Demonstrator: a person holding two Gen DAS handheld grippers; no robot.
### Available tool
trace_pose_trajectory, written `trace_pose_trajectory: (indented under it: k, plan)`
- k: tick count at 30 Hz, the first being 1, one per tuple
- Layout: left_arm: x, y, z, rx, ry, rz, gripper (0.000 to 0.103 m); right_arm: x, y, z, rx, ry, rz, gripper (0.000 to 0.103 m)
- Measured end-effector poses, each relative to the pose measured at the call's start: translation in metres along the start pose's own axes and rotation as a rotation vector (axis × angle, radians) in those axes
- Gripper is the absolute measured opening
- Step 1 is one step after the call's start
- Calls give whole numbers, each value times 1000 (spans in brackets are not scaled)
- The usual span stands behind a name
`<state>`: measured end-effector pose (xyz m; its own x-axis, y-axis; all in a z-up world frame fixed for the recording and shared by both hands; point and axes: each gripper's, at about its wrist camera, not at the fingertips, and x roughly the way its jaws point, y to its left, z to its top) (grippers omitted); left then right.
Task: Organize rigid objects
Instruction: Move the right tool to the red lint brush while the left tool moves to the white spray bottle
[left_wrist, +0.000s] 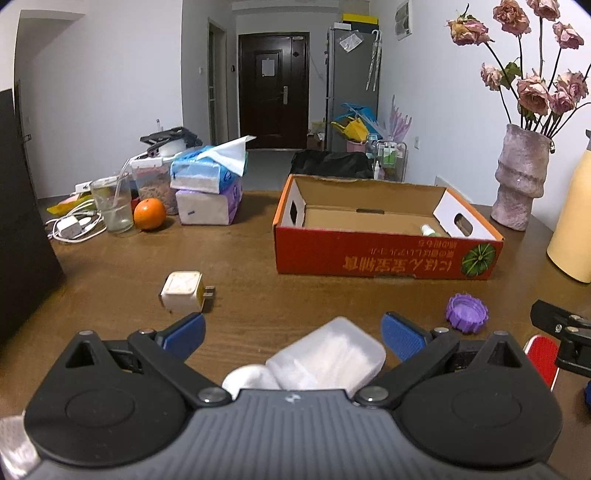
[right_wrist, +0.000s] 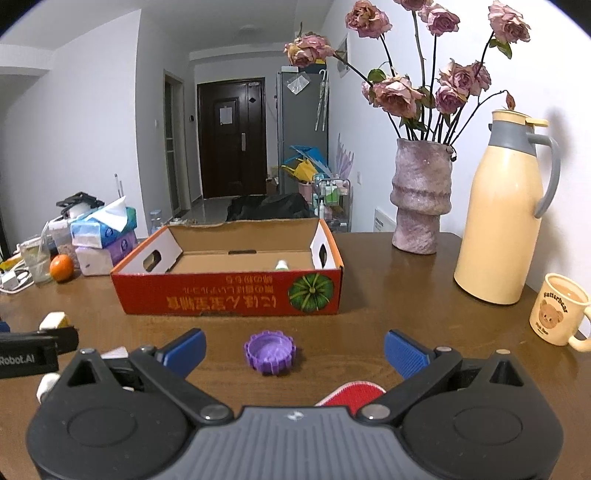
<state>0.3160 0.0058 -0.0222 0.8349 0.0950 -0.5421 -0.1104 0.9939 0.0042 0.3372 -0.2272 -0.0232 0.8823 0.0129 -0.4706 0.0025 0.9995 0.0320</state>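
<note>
Both grippers hover low over the wooden table (right_wrist: 388, 295) on the near side of the orange cardboard box (right_wrist: 229, 295). The left gripper (left_wrist: 293, 334) is spread wide around a translucent plastic case (left_wrist: 328, 360), and the right gripper (right_wrist: 294, 350) is spread, empty, with the purple ribbed cap (right_wrist: 270, 351) between its fingers. Risks, as judged: the smooth case could squirt from an off-centre pinch, the shallow cap could skid on closing, and the grippers, close together, could collide when carrying to the box, which holds a small white bottle (right_wrist: 282, 264).
</note>
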Motion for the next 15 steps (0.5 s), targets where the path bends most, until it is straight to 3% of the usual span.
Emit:
trace_pose_trajectory:
  k: [15]
  plan:
    - [-7,2,-39,5,60,1,103,-13,-4,-32,-35,49,-10,103]
